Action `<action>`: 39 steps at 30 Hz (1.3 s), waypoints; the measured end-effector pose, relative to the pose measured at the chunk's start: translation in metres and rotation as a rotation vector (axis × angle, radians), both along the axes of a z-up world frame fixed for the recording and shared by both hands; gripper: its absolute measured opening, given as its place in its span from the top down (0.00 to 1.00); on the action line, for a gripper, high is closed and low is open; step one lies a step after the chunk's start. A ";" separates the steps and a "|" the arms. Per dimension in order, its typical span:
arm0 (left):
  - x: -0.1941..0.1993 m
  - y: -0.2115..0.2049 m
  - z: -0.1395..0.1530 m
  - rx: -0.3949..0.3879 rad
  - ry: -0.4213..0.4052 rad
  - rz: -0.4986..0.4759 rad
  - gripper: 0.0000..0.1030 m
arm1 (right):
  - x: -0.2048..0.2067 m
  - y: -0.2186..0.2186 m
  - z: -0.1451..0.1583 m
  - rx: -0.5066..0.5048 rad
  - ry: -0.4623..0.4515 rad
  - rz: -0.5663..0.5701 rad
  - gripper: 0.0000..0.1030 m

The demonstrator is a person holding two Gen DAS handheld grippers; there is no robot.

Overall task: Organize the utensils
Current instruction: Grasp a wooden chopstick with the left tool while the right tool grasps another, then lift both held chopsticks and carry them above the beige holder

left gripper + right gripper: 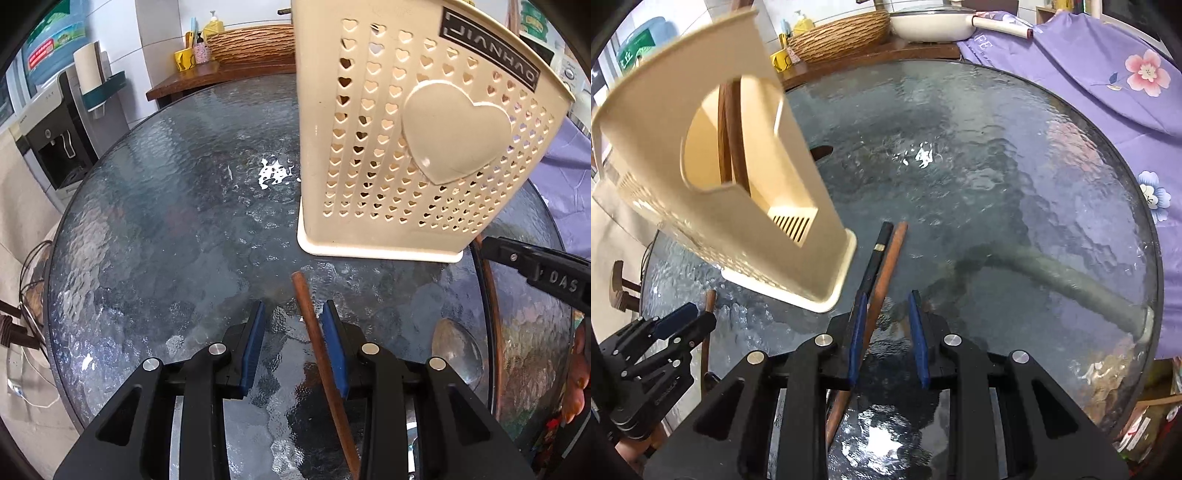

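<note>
- On the round glass table, a cream perforated utensil holder stands upright just beyond both grippers; brown sticks already lean inside it.
- Left gripper: jaws apart, one brown wooden chopstick lying against the right pad, not clamped.
- Right gripper: jaws apart over a brown chopstick and a black chopstick beside its left pad.
- Chopsticks look light, stiff and thin, likely to slide on glass; pinch mid-shaft, squarely.

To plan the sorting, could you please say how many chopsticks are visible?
5: two brown chopsticks in the beige holder; one brown inside the open left claw; one black and one brown inside the open right claw. The holder may hide more.
</note>
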State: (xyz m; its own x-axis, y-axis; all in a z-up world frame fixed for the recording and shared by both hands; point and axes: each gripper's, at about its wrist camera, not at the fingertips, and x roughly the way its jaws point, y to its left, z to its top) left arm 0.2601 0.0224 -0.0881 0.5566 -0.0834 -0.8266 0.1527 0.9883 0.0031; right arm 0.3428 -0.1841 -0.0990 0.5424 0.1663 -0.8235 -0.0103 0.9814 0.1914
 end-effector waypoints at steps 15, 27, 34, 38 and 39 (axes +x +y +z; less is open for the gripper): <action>0.001 -0.001 0.001 -0.010 0.012 -0.003 0.69 | 0.016 0.012 0.001 -0.075 0.004 -0.004 0.77; -0.002 -0.020 -0.001 0.010 0.002 -0.001 0.82 | 0.010 0.012 0.001 -0.111 -0.036 -0.012 0.90; 0.011 -0.025 0.002 0.004 0.002 0.008 0.91 | 0.008 -0.002 0.001 -0.066 -0.080 -0.025 0.93; 0.018 -0.020 0.004 -0.042 -0.006 0.019 0.93 | 0.002 -0.010 0.009 -0.048 -0.116 -0.036 0.93; 0.018 -0.019 0.006 -0.050 -0.014 0.021 0.93 | 0.000 -0.013 0.013 -0.047 -0.131 -0.039 0.93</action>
State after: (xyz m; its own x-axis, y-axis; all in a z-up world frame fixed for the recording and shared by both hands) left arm 0.2784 0.0037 -0.0823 0.5698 -0.1121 -0.8141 0.1319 0.9903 -0.0441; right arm 0.3428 -0.1972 -0.0863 0.6509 0.1060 -0.7517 0.0063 0.9894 0.1450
